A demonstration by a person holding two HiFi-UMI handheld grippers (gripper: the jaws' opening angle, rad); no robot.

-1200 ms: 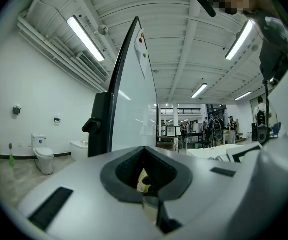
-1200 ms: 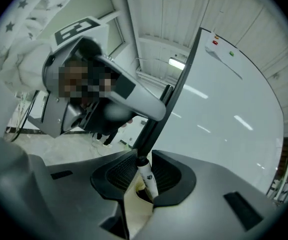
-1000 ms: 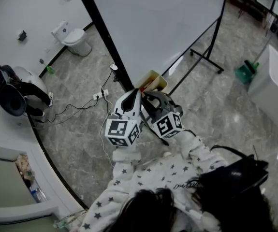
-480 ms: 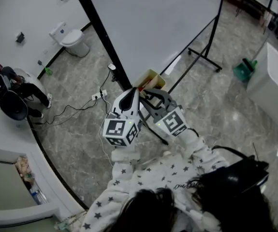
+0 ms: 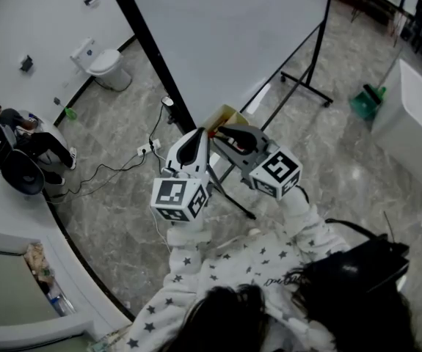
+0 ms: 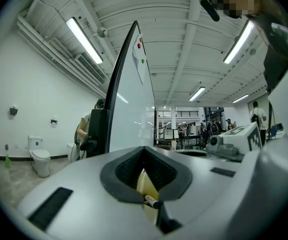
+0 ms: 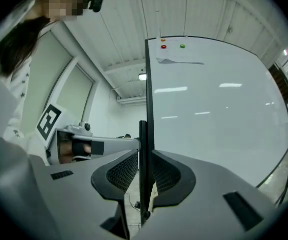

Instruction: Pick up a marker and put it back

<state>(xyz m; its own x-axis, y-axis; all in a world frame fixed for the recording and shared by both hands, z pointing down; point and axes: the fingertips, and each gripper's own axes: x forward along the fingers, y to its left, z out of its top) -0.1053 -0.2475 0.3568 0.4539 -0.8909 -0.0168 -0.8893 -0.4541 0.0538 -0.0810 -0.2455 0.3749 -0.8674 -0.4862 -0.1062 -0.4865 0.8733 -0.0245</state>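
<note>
A yellow marker holder [image 5: 229,114] hangs on the whiteboard's [image 5: 225,35] lower frame. My right gripper [image 5: 219,132] is just in front of it, shut on a dark marker. In the right gripper view that marker [image 7: 143,169] stands upright between the pads of the right gripper [image 7: 144,159], against the board's black edge. My left gripper [image 5: 198,134] points at the holder's left corner with its tips together and nothing gripped. Behind the tips of the left gripper [image 6: 144,166], the yellow holder [image 6: 146,186] and the end of another marker [image 6: 151,201] show through the slit.
The whiteboard stand's legs [image 5: 306,86] spread over the marble floor. Cables and a power strip [image 5: 148,149] lie to the left. A toilet [image 5: 97,63] and a seated person [image 5: 12,141] are at the far left. A green dustpan [image 5: 368,101] and a white counter [image 5: 416,123] are at the right.
My right gripper has moved up and to the right with the marker in it, its marker cube swinging outward. The left gripper has stayed nearly in place.
</note>
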